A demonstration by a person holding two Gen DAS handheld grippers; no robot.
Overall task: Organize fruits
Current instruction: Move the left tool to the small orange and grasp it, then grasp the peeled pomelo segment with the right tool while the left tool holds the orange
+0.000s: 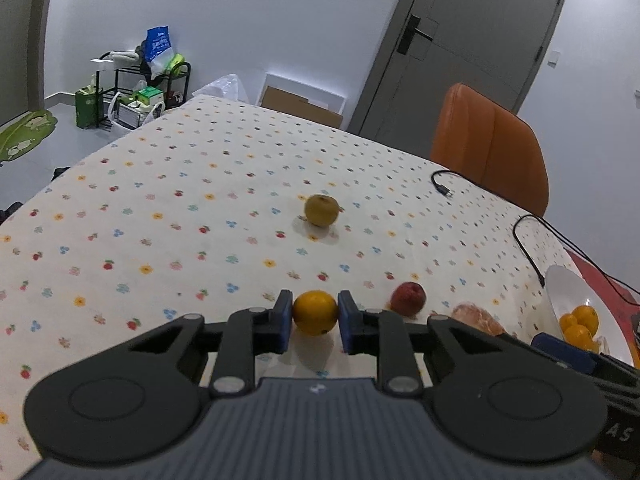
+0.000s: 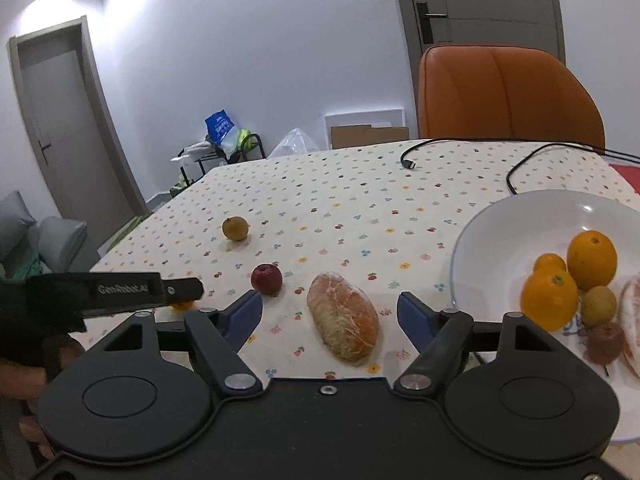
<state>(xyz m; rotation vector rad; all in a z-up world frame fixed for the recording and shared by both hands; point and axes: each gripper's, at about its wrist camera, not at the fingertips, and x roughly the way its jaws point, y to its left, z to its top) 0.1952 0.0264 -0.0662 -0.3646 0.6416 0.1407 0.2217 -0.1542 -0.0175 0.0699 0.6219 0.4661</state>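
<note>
Orange [image 1: 315,312] sits between my left gripper [image 1: 314,322] pads, on tablecloth [image 1: 160,184], near edge; pads touch both sides, looks clamped. Round skin, narrow pads: I judge slip or roll-out likely on lift if squeeze is off-centre. Red apple [image 1: 408,298] just beside right pad, could get knocked. Right gripper [image 2: 330,314] spread wide, empty, straddling peeled fruit segment [image 2: 343,316], not touching. White bowl [image 2: 500,216] right of it, already crowded with oranges; dropped fruit may bounce out. Yellow fruit [image 1: 321,210] farther back, well apart. Black cable [image 2: 516,172] near bowl rim, snag risk.
</note>
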